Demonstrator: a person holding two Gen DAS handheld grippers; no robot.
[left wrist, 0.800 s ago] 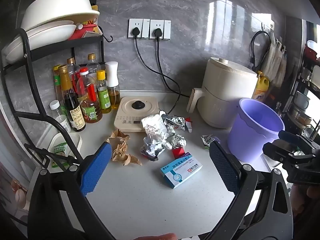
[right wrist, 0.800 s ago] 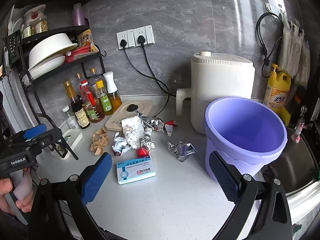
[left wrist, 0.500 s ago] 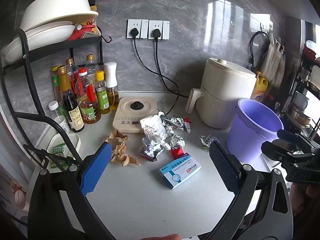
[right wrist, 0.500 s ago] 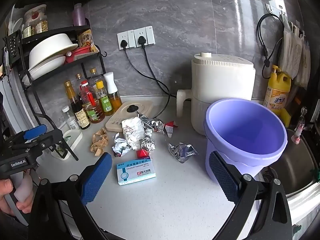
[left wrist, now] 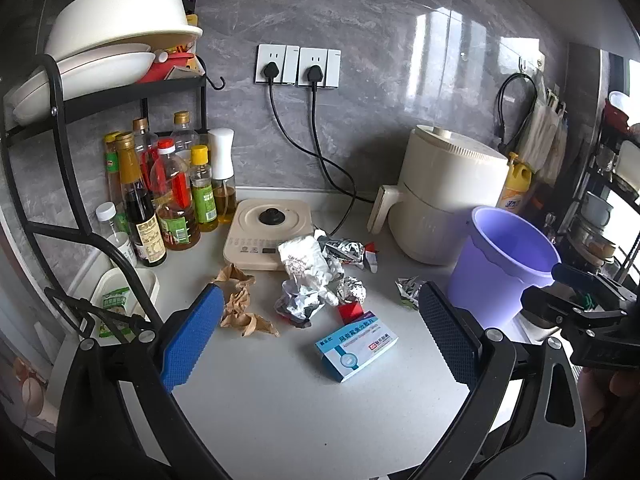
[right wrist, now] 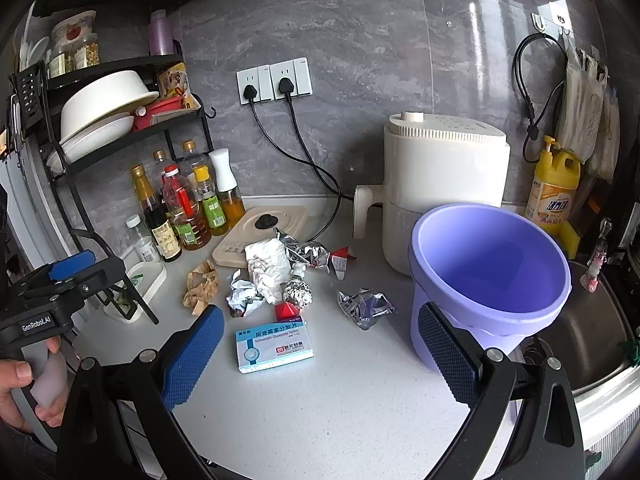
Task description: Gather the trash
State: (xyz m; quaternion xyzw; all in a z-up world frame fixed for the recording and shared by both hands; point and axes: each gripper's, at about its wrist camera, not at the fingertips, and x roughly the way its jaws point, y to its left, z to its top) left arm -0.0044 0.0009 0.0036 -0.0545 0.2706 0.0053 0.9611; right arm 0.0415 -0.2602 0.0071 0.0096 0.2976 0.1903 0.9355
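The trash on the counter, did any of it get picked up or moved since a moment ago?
No. The medicine box, brown paper and foil wads lie where they were, and the purple bucket hasn't moved. Both the left gripper and right gripper stay open and empty; the views only drifted slightly.

Slight drift of the left-wrist view leftward, purple bucket (left wrist: 504, 268) farther right in frame.

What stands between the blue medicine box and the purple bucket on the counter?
Nothing solid blocks the way. The blue medicine box lies apart from the trash pile, and only a crumpled foil wrapper lies on the counter off toward the purple bucket. Lifted over it, the box should pass.
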